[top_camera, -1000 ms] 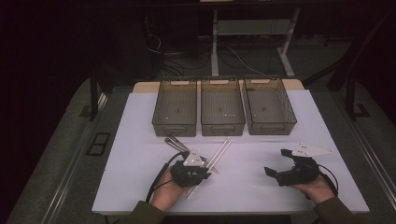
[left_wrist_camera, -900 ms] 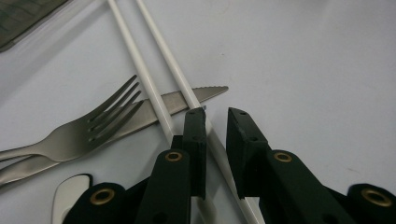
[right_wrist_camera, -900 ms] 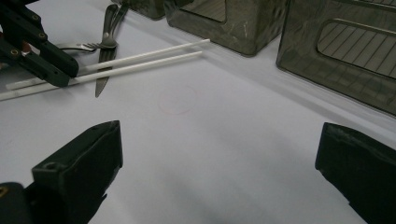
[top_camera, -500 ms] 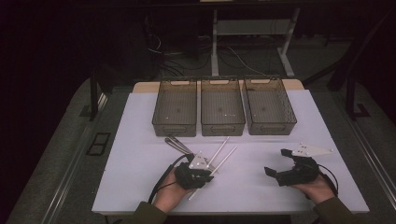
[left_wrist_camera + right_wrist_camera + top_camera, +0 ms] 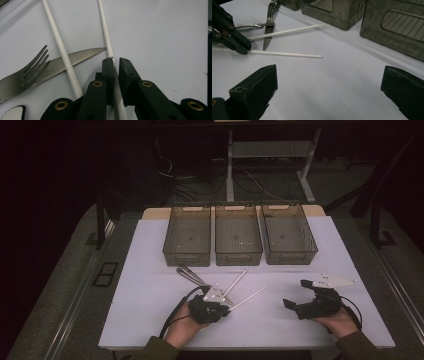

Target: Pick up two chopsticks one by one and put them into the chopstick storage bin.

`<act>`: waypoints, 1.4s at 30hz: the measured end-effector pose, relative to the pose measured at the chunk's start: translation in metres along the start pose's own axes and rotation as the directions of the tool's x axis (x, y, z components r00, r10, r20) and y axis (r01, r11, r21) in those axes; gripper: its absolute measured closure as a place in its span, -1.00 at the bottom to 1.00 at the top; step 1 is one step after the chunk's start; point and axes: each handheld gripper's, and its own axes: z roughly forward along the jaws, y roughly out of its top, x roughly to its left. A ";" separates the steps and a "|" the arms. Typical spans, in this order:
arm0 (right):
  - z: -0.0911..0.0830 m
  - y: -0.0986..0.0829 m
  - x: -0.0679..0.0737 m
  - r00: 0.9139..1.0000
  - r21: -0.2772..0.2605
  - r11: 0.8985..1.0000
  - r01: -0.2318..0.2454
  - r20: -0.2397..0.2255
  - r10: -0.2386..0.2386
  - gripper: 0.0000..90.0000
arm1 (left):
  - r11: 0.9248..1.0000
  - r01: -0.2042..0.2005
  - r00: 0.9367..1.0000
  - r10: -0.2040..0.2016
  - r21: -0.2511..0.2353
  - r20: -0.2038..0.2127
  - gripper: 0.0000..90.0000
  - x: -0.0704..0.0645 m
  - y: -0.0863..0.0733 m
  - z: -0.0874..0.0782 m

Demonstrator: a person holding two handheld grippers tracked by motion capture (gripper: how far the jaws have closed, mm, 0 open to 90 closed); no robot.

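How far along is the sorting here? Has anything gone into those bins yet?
Nothing looks done yet: the three bins appear empty. In hand: the left gripper has its jaws closed around one white chopstick lying on the table. Left on the table: the second chopstick, the fork and the knife. The right gripper waits open, holding nothing.

The high view looks forward and down from above the person's side, taking in the whole table (image 5: 150, 310) and the three bins (image 5: 238, 235) at its far edge. The left gripper view sits very close to the tabletop, looking along a white stick (image 5: 106, 37). The right gripper view sits low — facing the bins (image 5: 397, 27) and that same stick (image 5: 284, 53), which both gripper views share.
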 end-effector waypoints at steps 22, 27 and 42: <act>0.000 0.000 0.000 1.000 -0.002 1.000 -0.005 -0.001 0.005 -0.99 | 1.000 0.002 1.000 -0.002 -0.015 -0.015 0.81 -0.001 0.020 0.022; 0.000 0.000 0.000 1.000 -0.002 1.000 -0.005 -0.003 0.005 -0.99 | 1.000 0.021 1.000 -0.022 -0.012 -0.020 0.85 -0.002 0.020 0.022; -0.001 0.000 0.000 1.000 -0.004 1.000 -0.012 -0.005 0.012 -0.99 | 0.996 0.086 0.996 -0.085 -0.017 0.017 0.86 -0.005 0.022 0.025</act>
